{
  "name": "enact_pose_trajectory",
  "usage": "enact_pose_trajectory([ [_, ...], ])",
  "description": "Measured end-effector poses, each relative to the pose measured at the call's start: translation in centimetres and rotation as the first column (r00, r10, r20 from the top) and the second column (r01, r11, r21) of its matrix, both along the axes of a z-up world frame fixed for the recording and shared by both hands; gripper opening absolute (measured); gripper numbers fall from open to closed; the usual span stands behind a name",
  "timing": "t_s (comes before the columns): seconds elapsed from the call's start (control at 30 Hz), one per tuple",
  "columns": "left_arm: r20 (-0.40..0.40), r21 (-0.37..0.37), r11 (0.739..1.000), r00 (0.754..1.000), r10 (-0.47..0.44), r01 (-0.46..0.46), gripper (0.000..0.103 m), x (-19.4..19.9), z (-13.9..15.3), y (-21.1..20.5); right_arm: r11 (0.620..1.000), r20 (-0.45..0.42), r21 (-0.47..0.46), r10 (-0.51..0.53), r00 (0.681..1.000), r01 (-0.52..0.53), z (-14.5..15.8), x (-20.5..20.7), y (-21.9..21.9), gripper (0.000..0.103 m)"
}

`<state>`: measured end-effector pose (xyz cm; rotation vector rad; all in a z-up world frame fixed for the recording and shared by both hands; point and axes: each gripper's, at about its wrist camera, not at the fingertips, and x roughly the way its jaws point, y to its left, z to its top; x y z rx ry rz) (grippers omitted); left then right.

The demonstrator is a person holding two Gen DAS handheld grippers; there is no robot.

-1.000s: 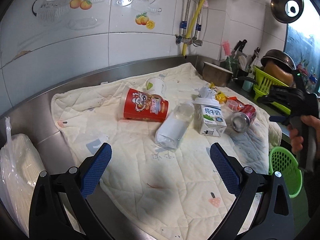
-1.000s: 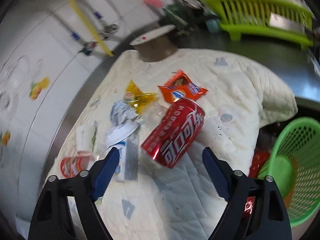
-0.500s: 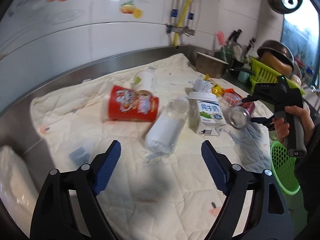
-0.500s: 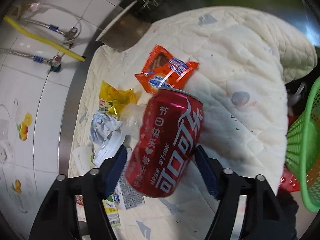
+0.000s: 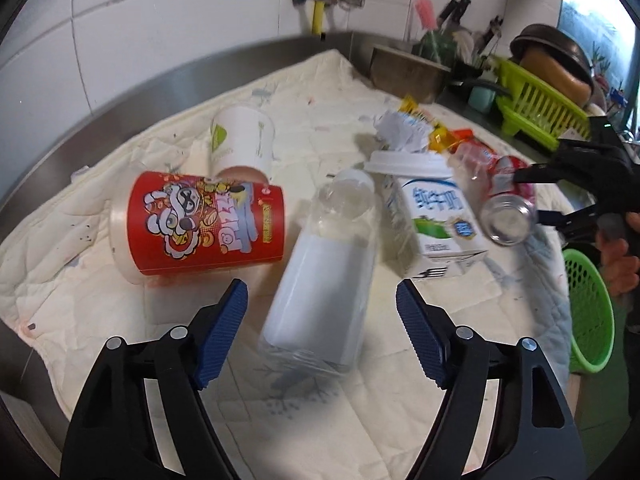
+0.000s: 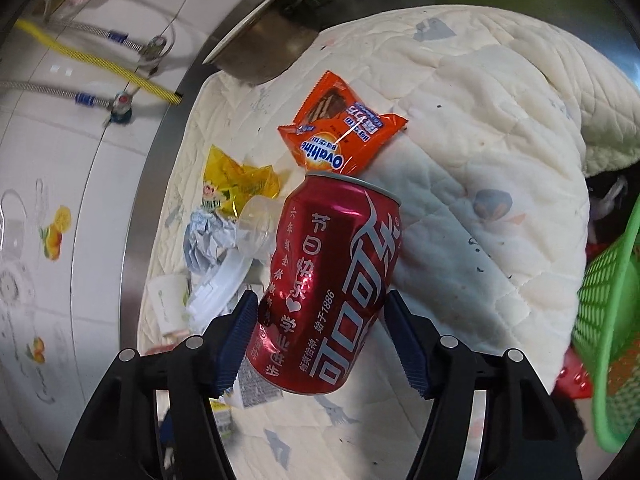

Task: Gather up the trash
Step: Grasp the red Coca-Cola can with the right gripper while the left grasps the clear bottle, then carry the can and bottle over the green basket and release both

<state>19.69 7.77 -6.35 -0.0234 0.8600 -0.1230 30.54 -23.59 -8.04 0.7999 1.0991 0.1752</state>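
Right gripper (image 6: pixel 320 340): jaws clamped on the red cola can (image 6: pixel 328 284) at its lower body, can tilted, held above the quilted cloth (image 6: pixel 480 128). Probably empty: light, thin wall, slick, dents easily, so grip mid-body, gently. Green basket (image 6: pixel 608 300) just off to its right. Left gripper (image 5: pixel 320 324): jaws wide open, straddling the base of the plastic bottle (image 5: pixel 324 280) lying on the cloth, not touching.

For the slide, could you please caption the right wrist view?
Right gripper closes around a red cola can above the quilted cloth, green basket alongside.
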Motion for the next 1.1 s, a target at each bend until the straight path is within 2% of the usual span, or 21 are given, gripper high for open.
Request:
enact_pose_trajectory([
  [0.13,-0.054,-0.023,1.000,0.998,-0.010,0.009,0.074,1.2,-1.1,0.5,0.998,-0.004,-0.027,0.057,0.998,-0.057,0.3,0.0,0.3,0.062],
  [0.23,-0.086,-0.071,0.997,0.995,-0.044,0.038,0.068,1.7,-1.7,0.1,0.993,-0.007,-0.057,0.104,0.995,-0.104,0.8,0.0,0.6,0.061],
  [0.3,-0.087,-0.073,0.996,0.995,-0.055,0.049,0.068,1.7,-1.8,-0.4,0.990,-0.005,-0.071,0.125,0.992,-0.125,1.1,0.0,0.8,0.061],
  [0.4,-0.097,-0.113,0.990,0.991,-0.091,0.080,0.067,1.8,-1.8,-1.1,0.987,-0.004,-0.081,0.137,0.991,-0.136,1.3,0.0,1.1,0.062],
  [0.5,-0.117,-0.080,0.992,0.987,-0.109,0.100,0.066,2.4,-1.9,-1.8,0.987,-0.012,-0.090,0.132,0.991,-0.133,1.4,0.1,1.3,0.067],
  [0.57,-0.132,-0.024,0.995,0.986,-0.103,0.101,0.066,3.1,-2.0,-2.4,0.987,-0.026,-0.089,0.129,0.991,-0.131,1.2,0.3,1.5,0.067],
  [0.83,-0.159,-0.002,0.994,0.981,-0.110,0.111,0.066,5.7,-2.2,-2.8,0.995,-0.060,-0.075,0.064,0.996,-0.068,0.4,0.6,1.0,0.067],
  [1.0,-0.186,0.008,0.992,0.975,-0.123,0.127,0.065,7.0,-2.9,-3.3,1.000,-0.102,-0.027,0.008,0.995,-0.011,-1.0,1.4,0.7,0.067],
  [1.1,-0.194,0.006,0.992,0.974,-0.119,0.122,0.058,7.5,-3.5,-3.3,0.999,-0.109,0.038,-0.006,0.994,0.011,-2.1,1.6,0.6,0.065],
])
